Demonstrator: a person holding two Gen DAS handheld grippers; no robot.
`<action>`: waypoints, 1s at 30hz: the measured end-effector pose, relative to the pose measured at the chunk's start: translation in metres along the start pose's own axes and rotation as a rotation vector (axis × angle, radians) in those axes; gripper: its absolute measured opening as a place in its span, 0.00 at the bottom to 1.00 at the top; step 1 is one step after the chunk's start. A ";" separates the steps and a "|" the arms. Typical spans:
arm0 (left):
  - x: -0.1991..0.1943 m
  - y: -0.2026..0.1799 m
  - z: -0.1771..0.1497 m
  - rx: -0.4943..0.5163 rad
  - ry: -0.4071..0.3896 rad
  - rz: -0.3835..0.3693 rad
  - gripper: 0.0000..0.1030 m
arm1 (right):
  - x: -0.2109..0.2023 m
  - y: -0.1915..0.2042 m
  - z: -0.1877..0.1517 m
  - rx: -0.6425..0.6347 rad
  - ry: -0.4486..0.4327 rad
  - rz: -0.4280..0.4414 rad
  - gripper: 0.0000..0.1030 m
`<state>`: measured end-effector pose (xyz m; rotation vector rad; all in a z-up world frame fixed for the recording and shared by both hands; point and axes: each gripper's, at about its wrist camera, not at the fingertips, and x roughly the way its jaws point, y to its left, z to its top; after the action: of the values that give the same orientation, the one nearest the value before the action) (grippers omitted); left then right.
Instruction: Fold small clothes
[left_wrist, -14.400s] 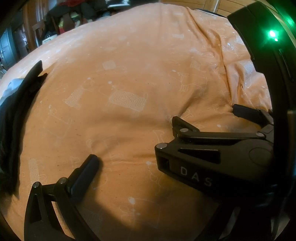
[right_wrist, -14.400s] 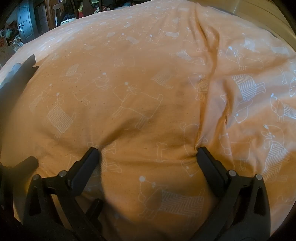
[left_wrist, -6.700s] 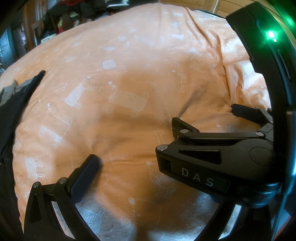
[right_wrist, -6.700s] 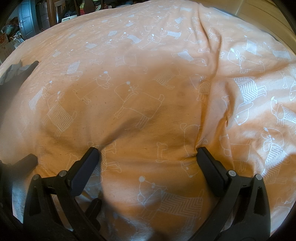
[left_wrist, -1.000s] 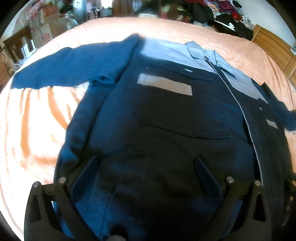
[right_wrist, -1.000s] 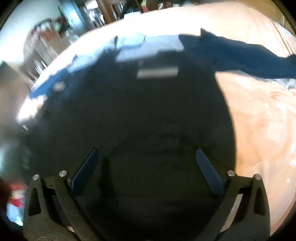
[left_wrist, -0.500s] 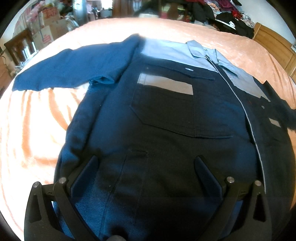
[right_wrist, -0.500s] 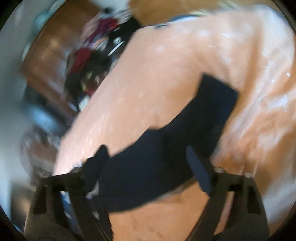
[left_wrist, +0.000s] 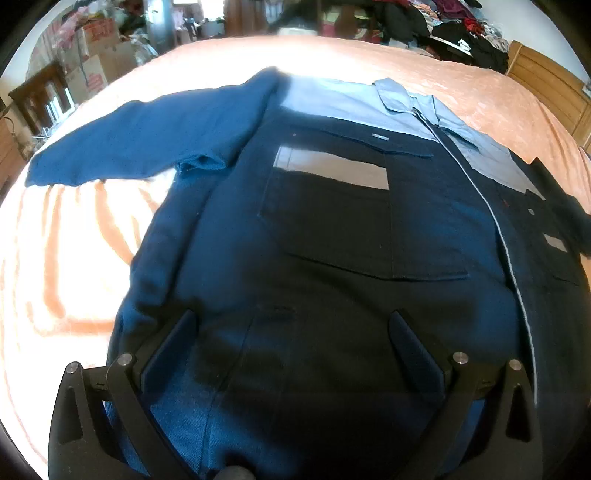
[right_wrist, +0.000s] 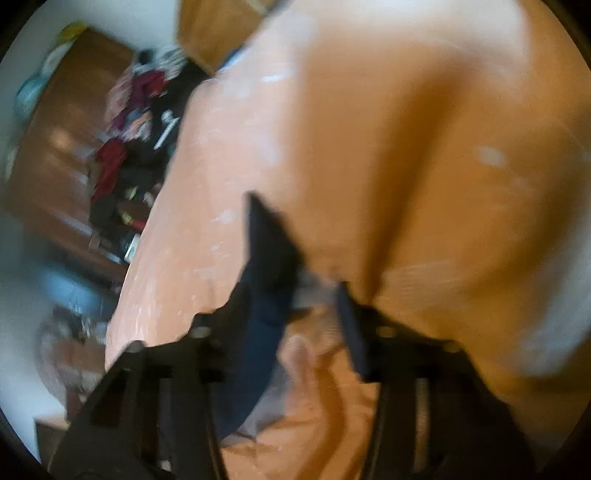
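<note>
The left wrist view shows the whole blue jacket (left_wrist: 332, 229) spread flat on the orange bed (left_wrist: 55, 258), left claw (left_wrist: 291, 325) wide open above its hem. The blurred right wrist view shows only one sleeve (right_wrist: 266, 280), the right claw (right_wrist: 291, 306) parted around it, gripping nothing.

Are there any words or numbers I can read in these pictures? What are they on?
None can be read.
The cardboard boxes beside the bed show red printing, too small and blurred to make out.
The blue jacket has plain grey patches on its chest pockets, with no writing visible.
The left gripper shows no lettering in its view.
The right wrist view, with the right gripper, is too blurred to read anything.
</note>
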<state>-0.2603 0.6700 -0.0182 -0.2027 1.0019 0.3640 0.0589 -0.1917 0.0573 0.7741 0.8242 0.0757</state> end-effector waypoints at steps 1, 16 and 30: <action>0.000 0.000 0.000 0.000 0.000 0.000 1.00 | 0.004 0.007 0.000 -0.019 -0.004 0.007 0.63; -0.005 0.003 0.002 -0.010 -0.008 -0.012 1.00 | 0.025 0.066 -0.007 -0.246 0.015 -0.106 0.11; -0.079 0.059 0.041 -0.186 -0.237 -0.144 0.96 | 0.079 0.433 -0.285 -0.689 0.243 0.475 0.10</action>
<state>-0.2891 0.7214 0.0707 -0.3889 0.7149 0.3408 0.0165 0.3192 0.1654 0.2898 0.7567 0.8482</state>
